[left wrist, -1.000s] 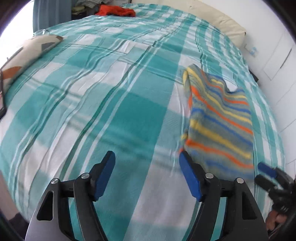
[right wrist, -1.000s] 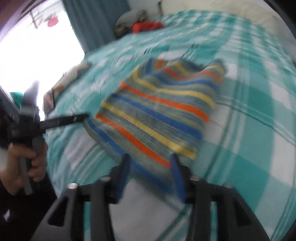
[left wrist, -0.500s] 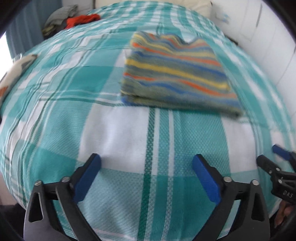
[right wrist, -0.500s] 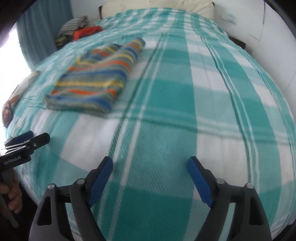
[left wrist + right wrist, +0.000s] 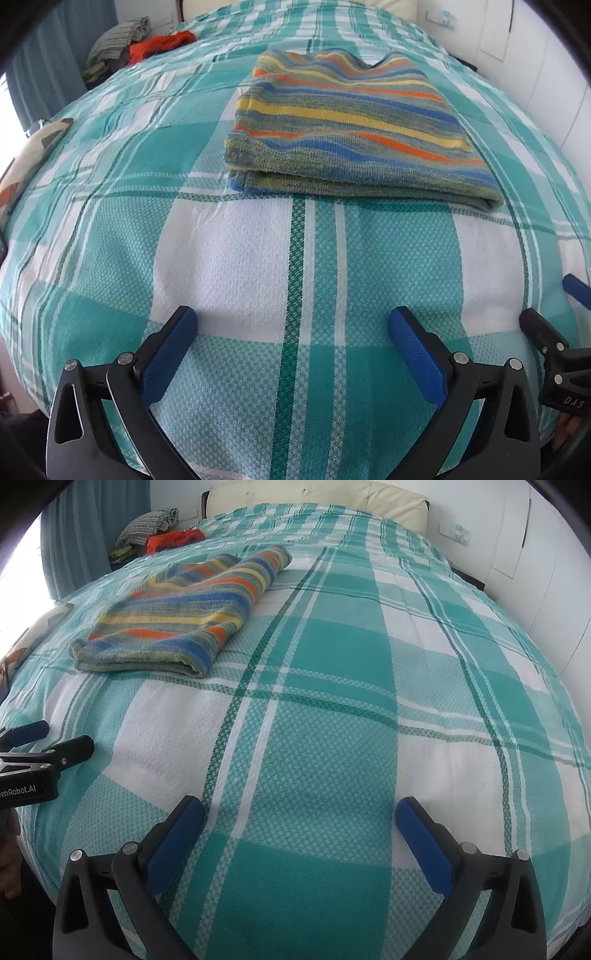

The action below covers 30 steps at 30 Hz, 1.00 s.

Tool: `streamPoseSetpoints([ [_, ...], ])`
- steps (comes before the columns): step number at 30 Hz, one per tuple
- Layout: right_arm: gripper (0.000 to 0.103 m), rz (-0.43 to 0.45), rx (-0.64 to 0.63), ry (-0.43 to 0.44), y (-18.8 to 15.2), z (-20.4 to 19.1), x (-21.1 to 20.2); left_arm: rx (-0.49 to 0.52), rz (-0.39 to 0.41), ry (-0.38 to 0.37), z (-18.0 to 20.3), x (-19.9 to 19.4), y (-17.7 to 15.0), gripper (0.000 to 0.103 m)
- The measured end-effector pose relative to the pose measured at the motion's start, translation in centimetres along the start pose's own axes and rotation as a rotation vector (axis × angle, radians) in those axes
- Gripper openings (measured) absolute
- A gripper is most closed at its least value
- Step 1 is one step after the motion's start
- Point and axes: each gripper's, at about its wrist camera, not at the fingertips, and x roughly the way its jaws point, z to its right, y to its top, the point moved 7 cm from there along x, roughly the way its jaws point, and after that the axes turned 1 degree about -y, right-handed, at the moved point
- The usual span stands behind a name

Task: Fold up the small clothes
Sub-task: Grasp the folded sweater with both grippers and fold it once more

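Risk is slight: striped garment (image 5: 351,136) lies folded on the plaid bedspread (image 5: 240,266), well beyond both grippers. Left gripper (image 5: 291,336) and right gripper (image 5: 299,819), just spread wide, hold nothing; a careless regrasp could undo the fold.

Both hand-held grippers (image 5: 291,325) (image 5: 299,814) off the striped cloth (image 5: 351,140), jaws newly wide.

The left gripper (image 5: 291,325) sits at the bottom of its frame, tilted downward, jaws spread wide with nothing between them. The right gripper (image 5: 299,814) matches it, its jaws having just opened, likewise empty.
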Motion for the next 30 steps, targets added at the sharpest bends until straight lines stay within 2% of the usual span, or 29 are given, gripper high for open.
streamPoseSetpoints([
  [2, 0.103, -0.008, -0.006, -0.004, 0.0, -0.1, 0.1, 0.005, -0.023, -0.016, -0.1, -0.2, 0.2, 0.103],
  [3, 0.103, -0.016, -0.009, -0.003, 0.0, -0.1, 0.2, 0.002, -0.050, -0.039, -0.5, -0.9, 0.7, 0.100],
  [4, 0.103, -0.040, -0.010, 0.009, 0.2, -0.1, 0.2, -0.017, -0.045, -0.060, -1.1, -1.6, 1.2, 0.098],
  [6, 0.100, -0.107, 0.007, 0.083, 1.2, 0.4, -0.3, -0.089, 0.036, -0.128, -3.5, -3.8, 3.5, 0.098],
  [7, 0.099, -0.089, 0.058, 0.160, 2.6, 1.1, -1.2, -0.119, 0.062, -0.152, -4.6, -4.4, 4.7, 0.098],
  [9, 0.098, -0.022, 0.121, 0.226, 5.1, 2.3, -2.4, -0.175, 0.081, -0.206, -6.8, -4.4, 7.8, 0.099],
  [11, 0.098, 0.056, 0.169, 0.296, 8.8, 3.1, -2.7, -0.198, 0.055, -0.271, -7.8, -2.9, 10.8, 0.099],
  [13, 0.098, 0.062, 0.230, 0.420, 12.2, 2.8, -1.1, -0.167, 0.025, -0.287, -7.9, -0.1, 13.5, 0.099],
  [16, 0.097, 0.035, 0.298, 0.552, 15.8, 1.9, 3.0, -0.137, -0.036, -0.310, -7.0, 4.2, 15.2, 0.098],
  [18, 0.087, -0.015, 0.328, 0.631, 17.2, 0.9, 6.1, -0.138, -0.068, -0.365, -5.7, 6.3, 15.6, 0.098],
  [20, 0.079, -0.065, 0.334, 0.668, 17.9, -0.4, 8.5, -0.110, -0.045, -0.377, -4.7, 6.8, 16.3, 0.098],
  [21, 0.078, -0.069, 0.318, 0.679, 18.3, -1.2, 9.4, -0.096, -0.036, -0.400, -4.1, 7.1, 16.9, 0.095],
  [22, 0.077, -0.051, 0.279, 0.692, 18.9, -2.4, 10.0, -0.096, -0.040, -0.414, -3.8, 7.3, 17.1, 0.091],
  [23, 0.072, -0.045, 0.259, 0.701, 19.2, -3.1, 10.2, -0.098, -0.044, -0.421, -3.6, 7.7, 17.4, 0.079],
  [25, 0.063, -0.055, 0.213, 0.705, 20.0, -5.4, 11.4, -0.082, -0.043, -0.422, -3.1, 8.3, 18.0, 0.036],
  [26, 0.042, -0.058, 0.193, 0.670, 20.3, -5.8, 11.9, -0.083, -0.053, -0.430, -2.9, 8.5, 18.3, 0.021],
  [27, 0.029, -0.061, 0.159, 0.607, 20.5, -6.3, 12.3, -0.100, -0.056, -0.420, -2.8, 8.3, 18.6, 0.018],
  [30, 0.024, -0.002, 0.068, 0.490, 21.0, -7.5, 10.7, -0.062, 0.014, -0.352, -2.2, 5.5, 19.3, 0.015],
])
